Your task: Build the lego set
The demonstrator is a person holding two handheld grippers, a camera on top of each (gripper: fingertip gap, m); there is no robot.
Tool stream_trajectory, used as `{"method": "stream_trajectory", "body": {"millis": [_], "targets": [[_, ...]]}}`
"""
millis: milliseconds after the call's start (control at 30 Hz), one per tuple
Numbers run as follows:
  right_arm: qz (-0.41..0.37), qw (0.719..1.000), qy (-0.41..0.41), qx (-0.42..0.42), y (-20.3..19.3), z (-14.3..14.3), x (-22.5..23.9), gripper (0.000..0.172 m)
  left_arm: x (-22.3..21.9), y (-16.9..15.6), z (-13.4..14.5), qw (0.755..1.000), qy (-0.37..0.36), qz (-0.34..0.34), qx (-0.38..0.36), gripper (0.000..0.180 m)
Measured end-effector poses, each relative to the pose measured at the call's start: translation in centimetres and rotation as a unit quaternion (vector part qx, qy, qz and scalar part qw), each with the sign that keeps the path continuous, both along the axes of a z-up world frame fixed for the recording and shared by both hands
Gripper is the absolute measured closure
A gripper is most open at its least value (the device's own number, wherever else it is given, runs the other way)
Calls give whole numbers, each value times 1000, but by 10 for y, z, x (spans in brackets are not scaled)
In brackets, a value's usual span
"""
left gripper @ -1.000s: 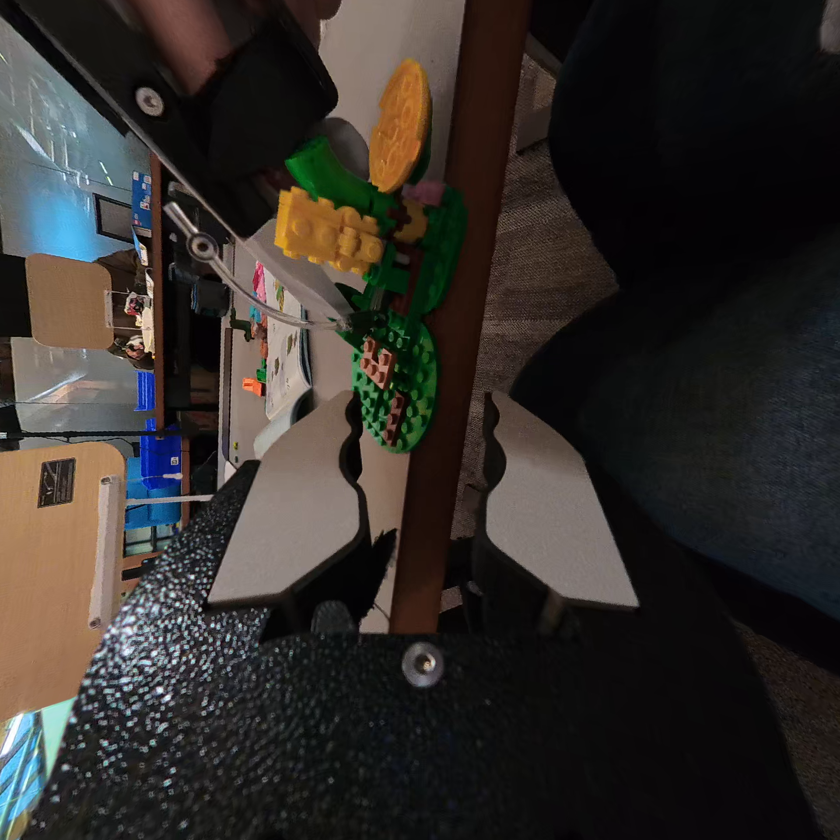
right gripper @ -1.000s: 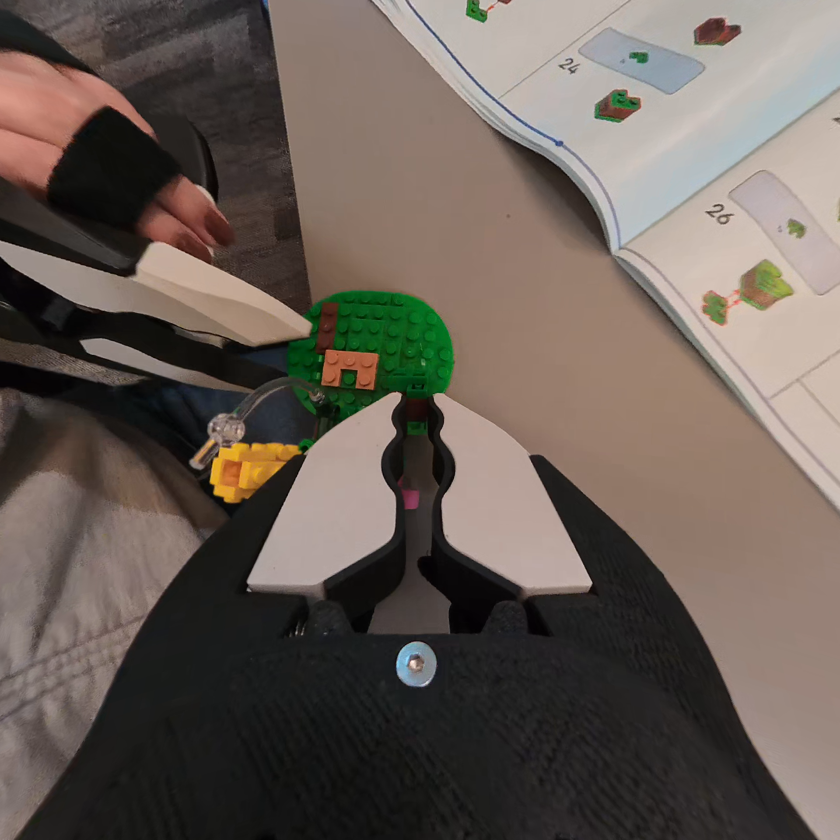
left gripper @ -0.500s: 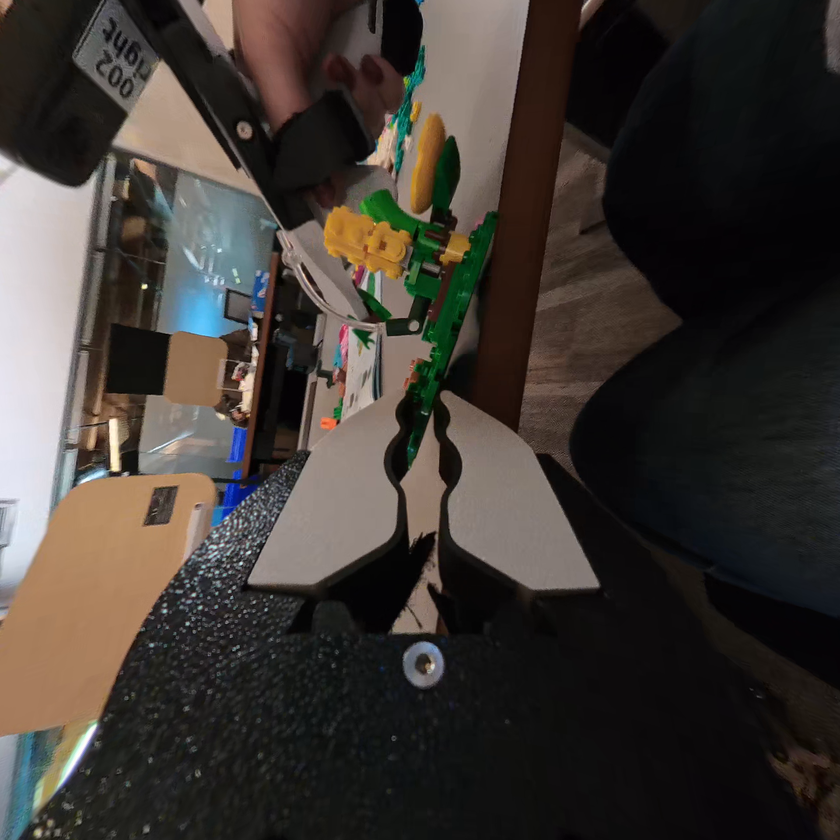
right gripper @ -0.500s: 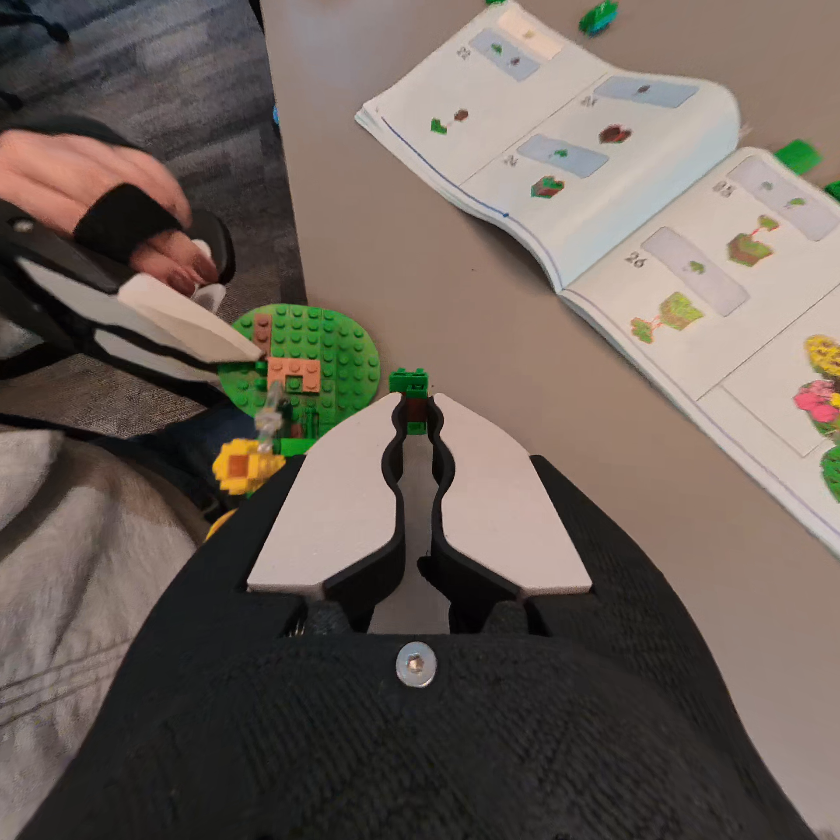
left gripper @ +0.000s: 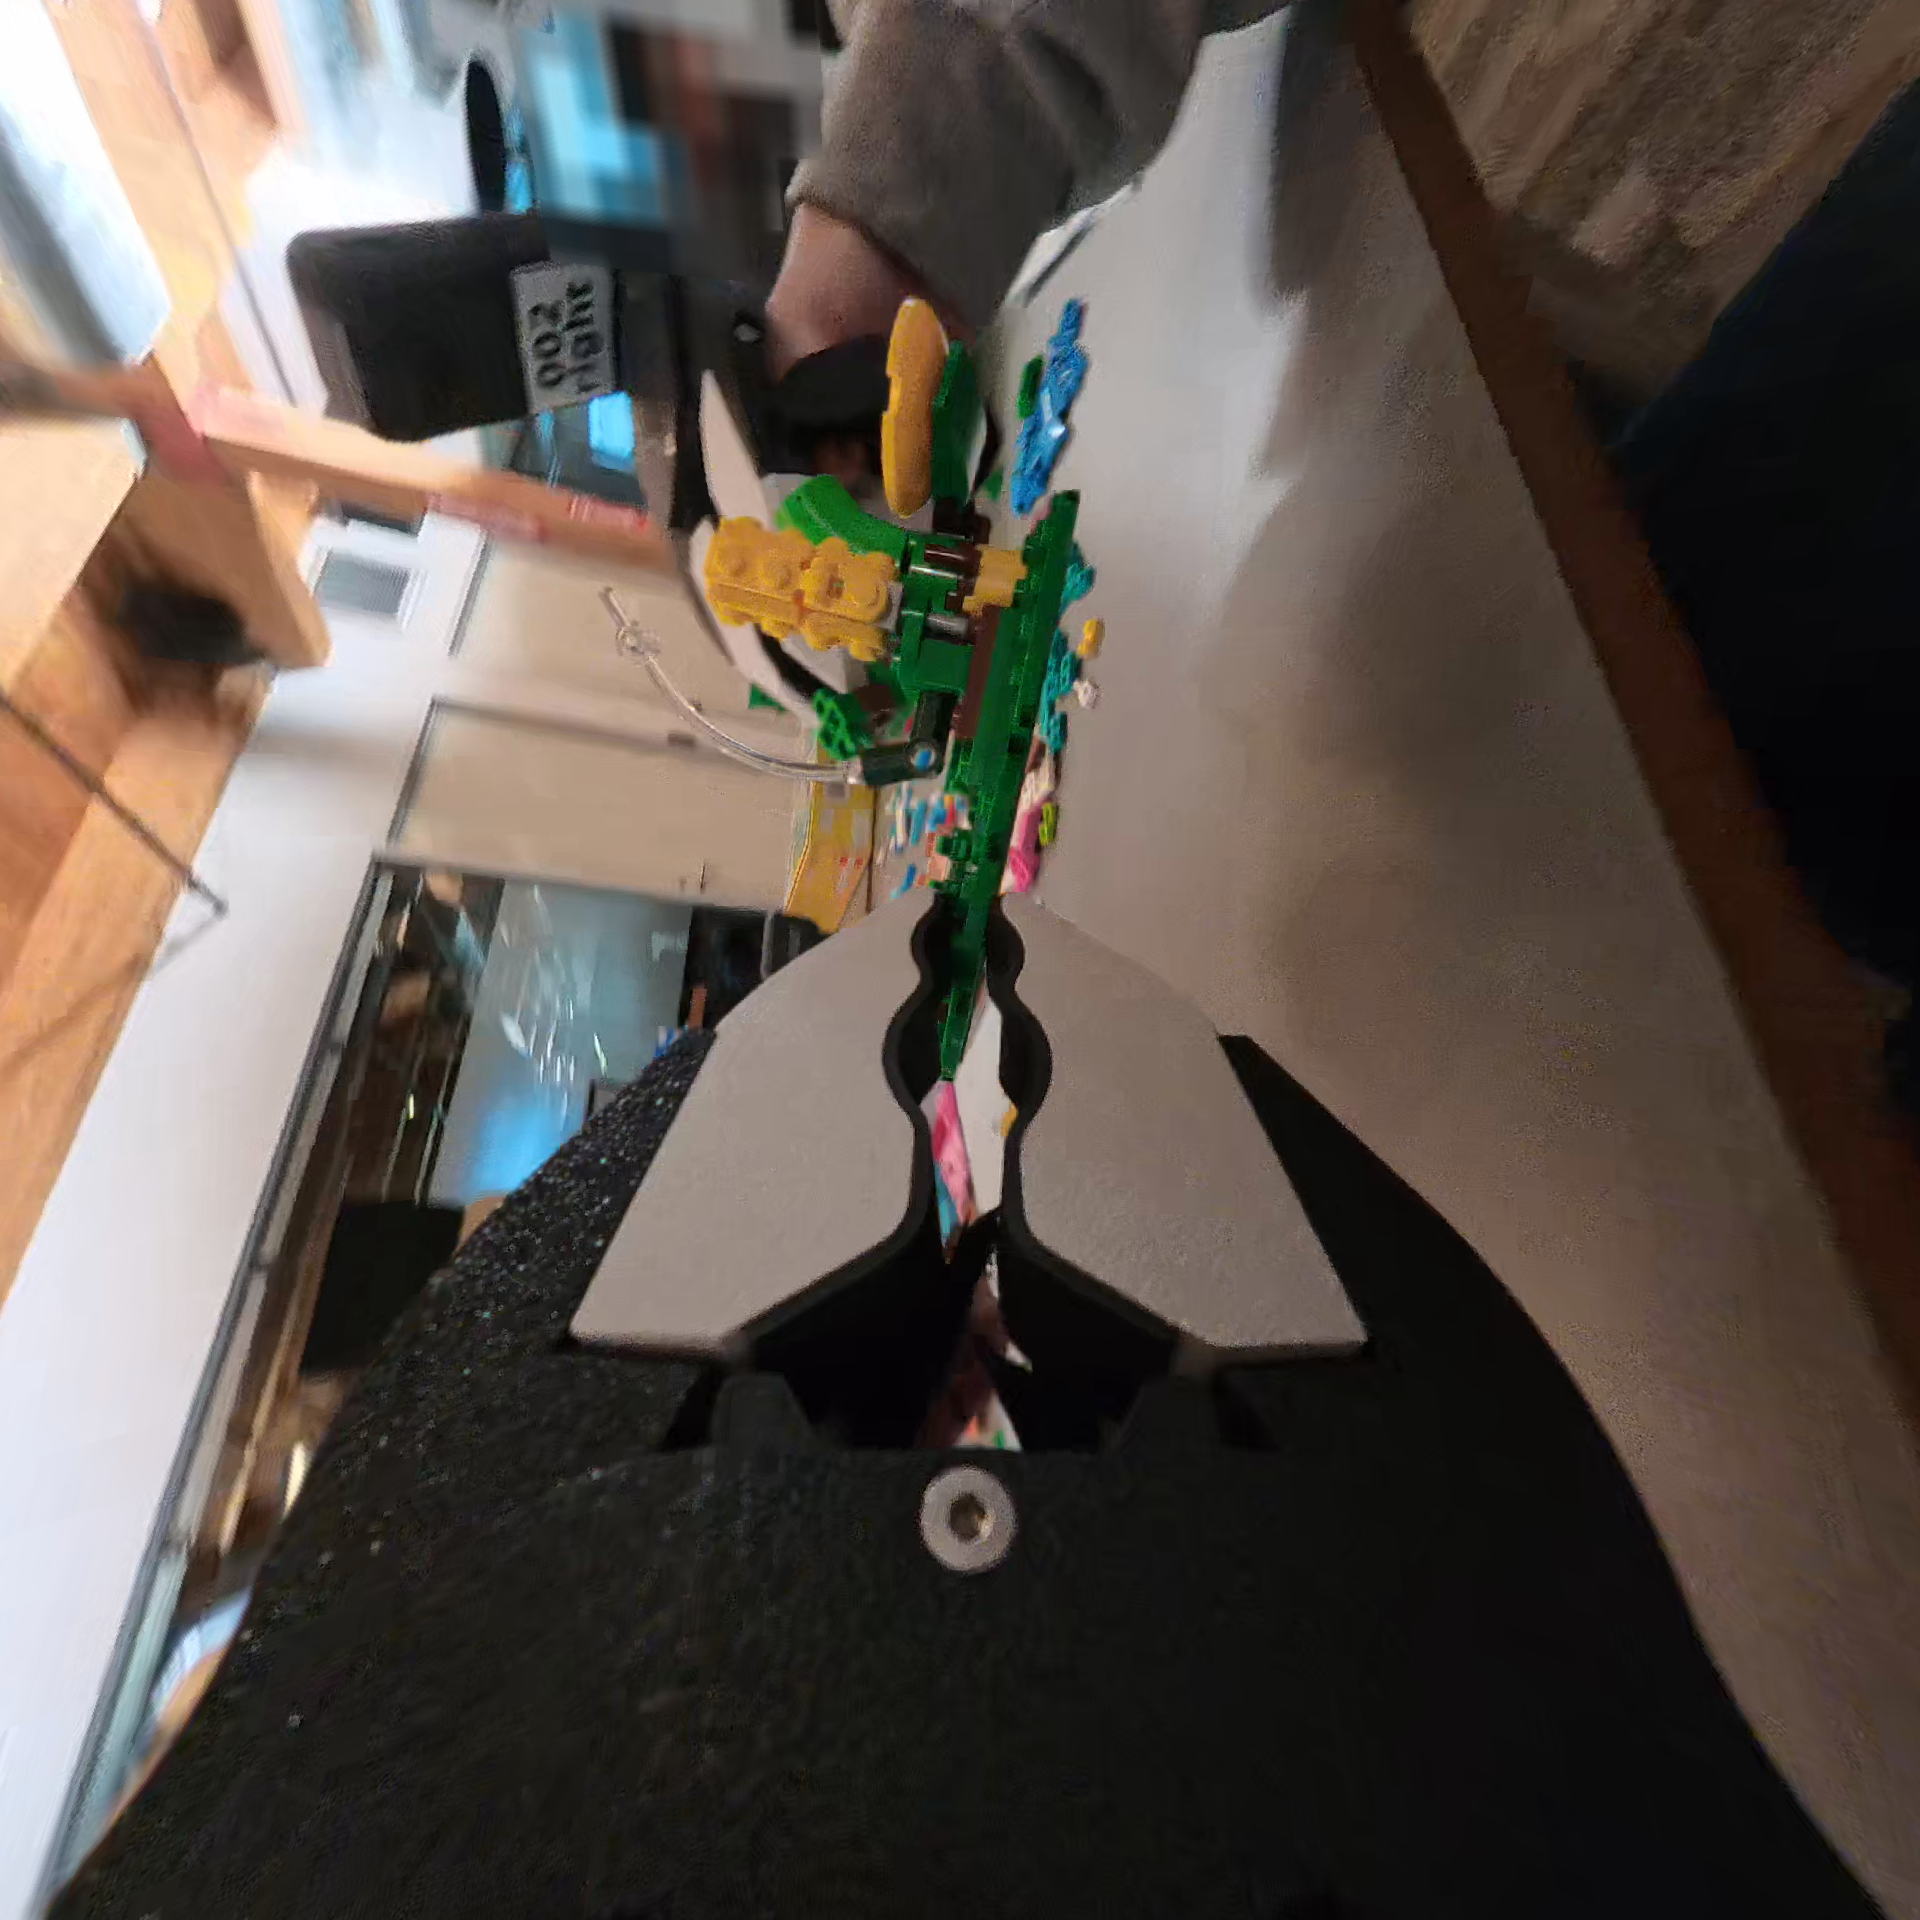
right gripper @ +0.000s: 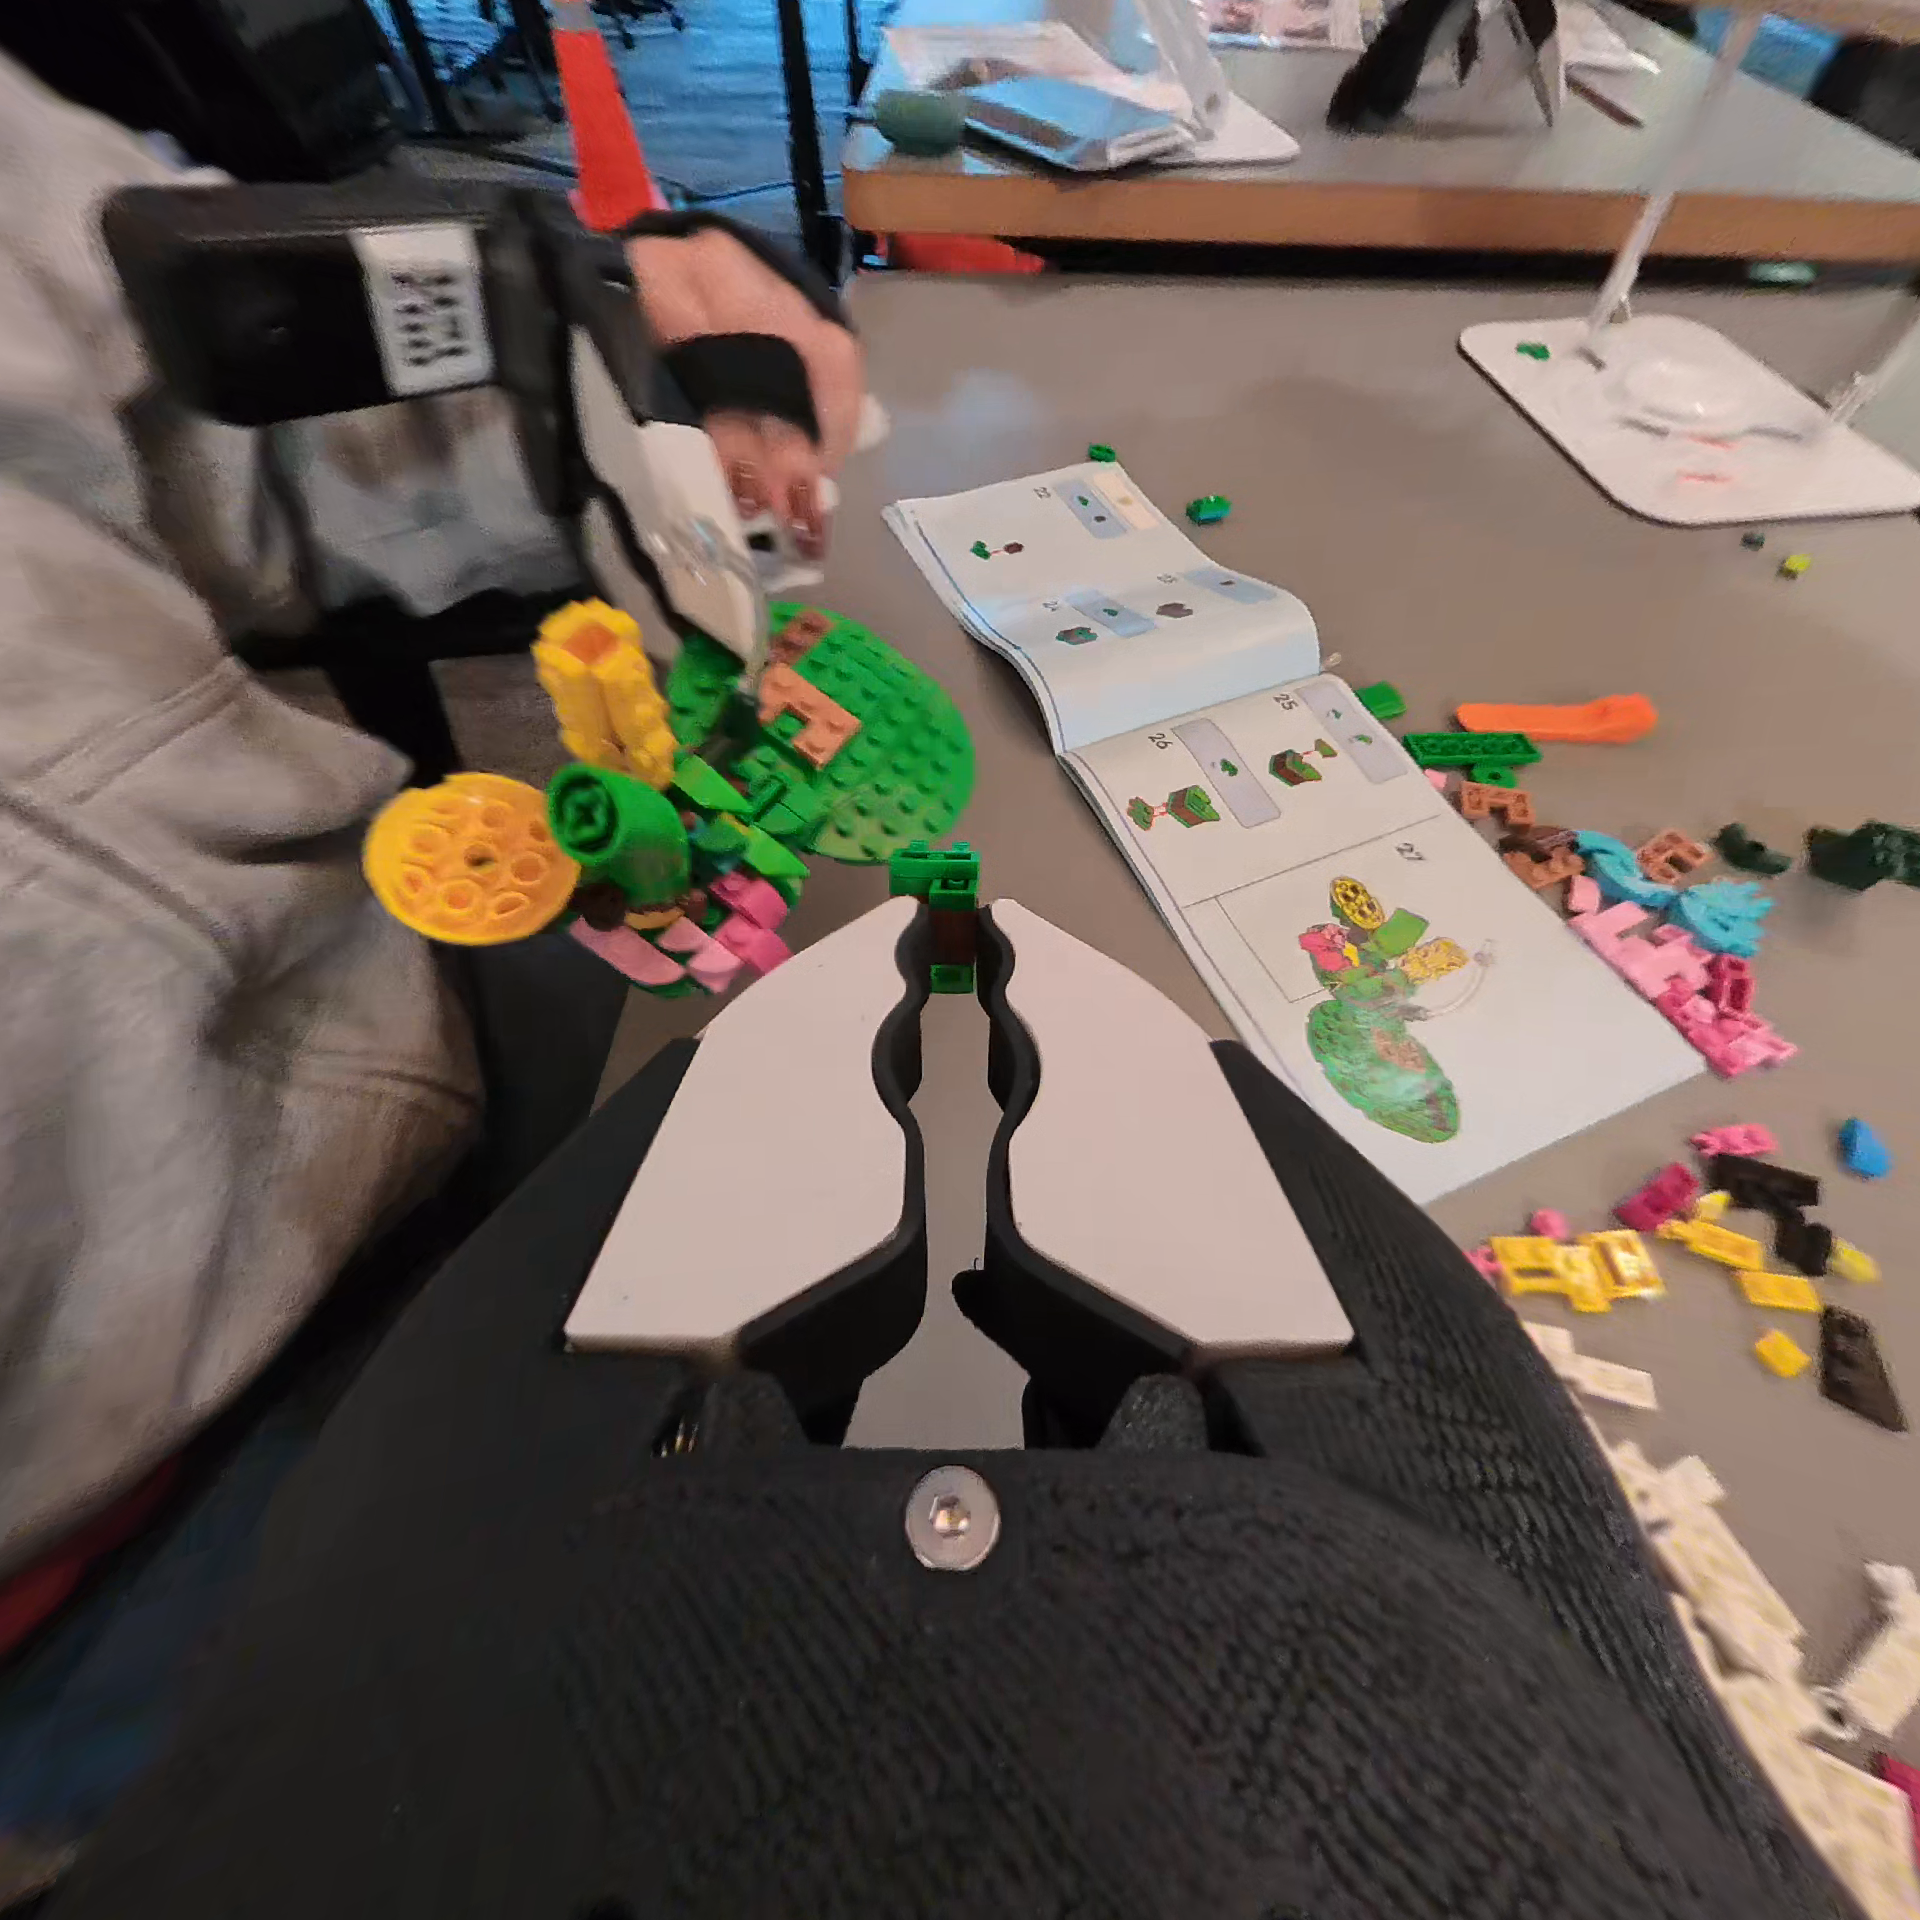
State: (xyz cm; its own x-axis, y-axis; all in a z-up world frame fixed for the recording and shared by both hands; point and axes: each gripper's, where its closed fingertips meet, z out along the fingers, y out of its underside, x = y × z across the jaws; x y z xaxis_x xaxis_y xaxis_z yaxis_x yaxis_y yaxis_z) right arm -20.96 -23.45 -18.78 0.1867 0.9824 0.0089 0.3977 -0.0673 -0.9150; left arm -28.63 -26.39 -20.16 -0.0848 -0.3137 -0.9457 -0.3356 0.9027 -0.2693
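Note:
My left gripper is shut on the edge of a round green studded plate, which I see edge-on. The plate carries a brick model with a yellow flower, a yellow disc and a clear curved rod. In the right wrist view the plate is tilted above the grey table, with the left gripper's white fingers on its far edge. My right gripper is shut on a small green-and-brown brick piece, just beside the plate.
An open instruction booklet lies right of the model. An orange tool and loose bricks in pink, blue, brown, yellow and black lie at the right. A white stand base is at the far right. A person's grey sleeve fills the left. Some 9 centimeters of space lies between my two pairs of fingers.
My left jaws closed on the green plate's edge and the model has come up off the table's edge, tilting. My right gripper kept the small piece and drew back from the plate.

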Motion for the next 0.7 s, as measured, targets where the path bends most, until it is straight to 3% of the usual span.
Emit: {"method": "stream_trajectory", "body": {"millis": [133,267,467,700], "targets": [[57,998,-9,35,-7,7,27,166,37,11,-3,994,21,-94,42,175],[80,994,-59,40,-5,-4,48,166,61,20,-6,984,-17,-164,63,175],[100,993,-69,6,-4,-15,61,166,86,31,-30,976,-35,-215,12,175],[134,989,-60,-26,-15,-24,58,166,83,13,-37,964,-32,-260,-50,175]]}}
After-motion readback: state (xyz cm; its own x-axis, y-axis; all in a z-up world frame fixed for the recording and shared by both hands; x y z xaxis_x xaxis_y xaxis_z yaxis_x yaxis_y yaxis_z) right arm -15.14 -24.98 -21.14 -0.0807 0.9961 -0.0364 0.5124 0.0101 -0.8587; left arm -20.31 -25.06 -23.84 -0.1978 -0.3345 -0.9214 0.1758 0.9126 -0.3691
